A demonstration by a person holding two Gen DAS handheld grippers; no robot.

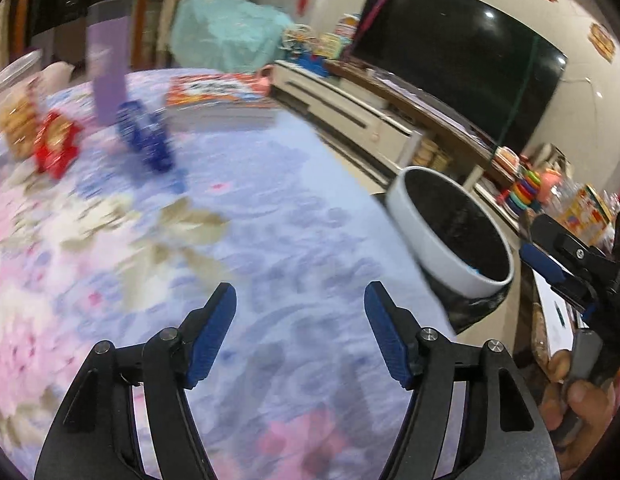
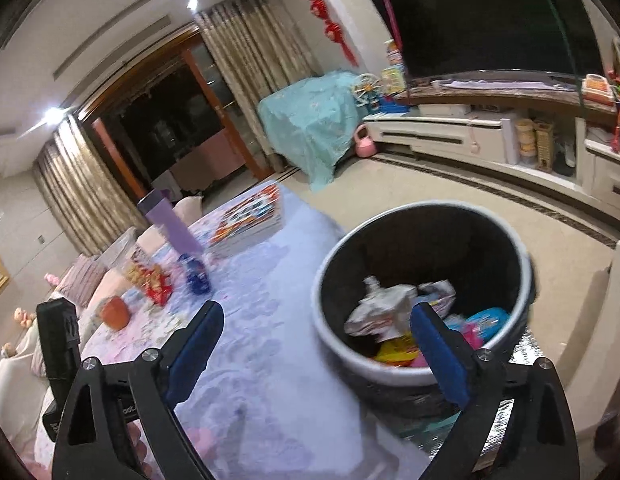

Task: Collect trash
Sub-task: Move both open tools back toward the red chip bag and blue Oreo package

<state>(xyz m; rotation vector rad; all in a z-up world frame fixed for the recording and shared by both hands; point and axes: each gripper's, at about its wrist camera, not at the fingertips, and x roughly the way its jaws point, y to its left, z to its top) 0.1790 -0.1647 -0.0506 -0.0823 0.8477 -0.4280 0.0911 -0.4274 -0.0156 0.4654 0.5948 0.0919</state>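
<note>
Right gripper [image 2: 315,350] is seen with jaws spread wide and nothing between the pads; it is held just above the near rim of the trash bin [image 2: 337,344]; left gripper [image 1: 300,330] is likewise spread, empty, and held over bare tablecloth [image 1: 278,208].

Bin: white rim, black liner, standing beside the table's edge; crumpled white paper [image 2: 383,306], a yellow wrapper [image 2: 395,350] and a blue-and-pink packet [image 2: 483,324] are seen inside it, lying on the bottom.

The table's edge is seen curving past the bin; a wide stretch of cloth between grippers and the far items is left open.

Farther on the cloth: a blue packet [image 1: 144,136], a red packet [image 1: 56,144], an orange round object [image 2: 114,313], a clear jar of snacks [image 1: 16,108] at the far left, a purple box [image 1: 108,76] standing upright, a stack of books [image 1: 218,102] near the far edge.

Beyond: open floor [image 2: 449,184], a TV cabinet [image 2: 441,136] and dark screen [image 2: 489,16].
</note>
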